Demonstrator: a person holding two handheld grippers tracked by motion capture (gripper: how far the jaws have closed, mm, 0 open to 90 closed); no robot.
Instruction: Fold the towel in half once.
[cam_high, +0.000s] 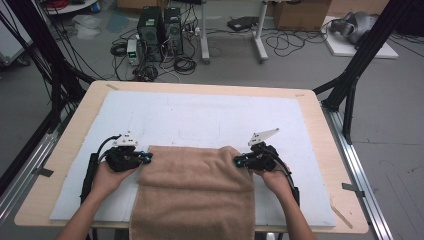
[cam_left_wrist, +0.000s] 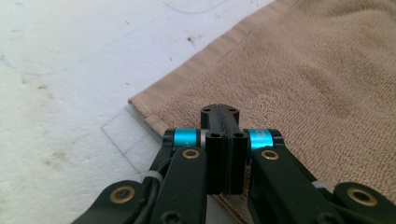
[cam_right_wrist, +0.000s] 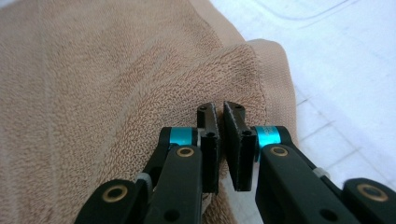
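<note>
1. A tan towel (cam_high: 195, 192) lies on the white mat (cam_high: 210, 117) covering the table (cam_high: 320, 120), its near end hanging over the table's front edge.
2. The left gripper (cam_high: 149, 158) sits at the towel's far left corner. In the left gripper view its fingers (cam_left_wrist: 219, 140) are clenched together over that corner (cam_left_wrist: 149, 105).
3. The right gripper (cam_high: 237, 161) sits at the far right corner, fingers (cam_right_wrist: 236, 140) pinched on the raised towel edge (cam_right_wrist: 252, 74).
</note>
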